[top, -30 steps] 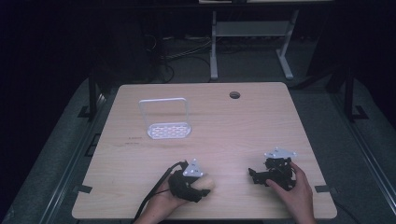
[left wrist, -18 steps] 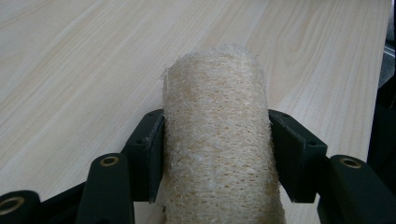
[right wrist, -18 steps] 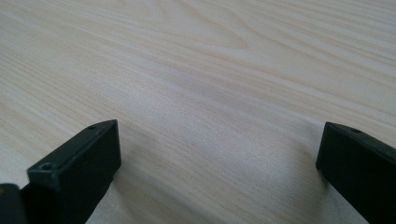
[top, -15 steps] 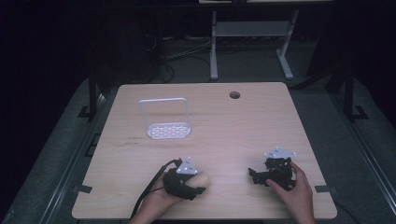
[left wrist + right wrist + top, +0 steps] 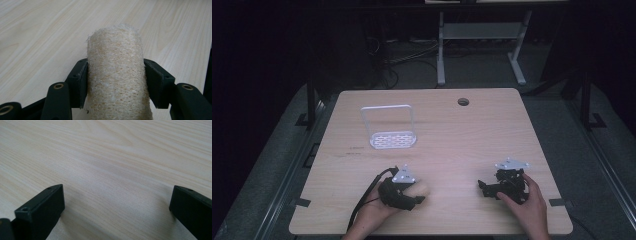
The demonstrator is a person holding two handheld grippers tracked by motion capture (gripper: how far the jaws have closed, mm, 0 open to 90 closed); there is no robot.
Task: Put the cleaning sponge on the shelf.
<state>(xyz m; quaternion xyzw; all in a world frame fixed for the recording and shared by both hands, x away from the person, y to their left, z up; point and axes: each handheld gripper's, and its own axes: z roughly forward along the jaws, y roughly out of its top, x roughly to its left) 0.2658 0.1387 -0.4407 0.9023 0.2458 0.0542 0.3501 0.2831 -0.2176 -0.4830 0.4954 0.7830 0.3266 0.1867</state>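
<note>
Dark floor and metal frame legs surround the pale wood-grain worktop (image 5: pixel 452 135). On it, the left gripper (image 5: pixel 115 77) has its jaws pressed against both flanks of a beige, fibrous loofah cylinder (image 5: pixel 116 75), which juts forward past the pads just above the near left part of the worktop, as the high view also shows (image 5: pixel 418 189). The right gripper (image 5: pixel 117 205) rests low over bare wood at the near right with its jaws spread wide and nothing between them.

Farther out, toward the back left, stands a white wire rack with a perforated tray base (image 5: pixel 392 139); its tray looks empty. A small round hole (image 5: pixel 463 102) sits near the far edge.

The loofah is soft and springy, so it could twist or creep out of the pads if swung fast. Its overhanging end might also catch the rack's upright frame and tip it.
</note>
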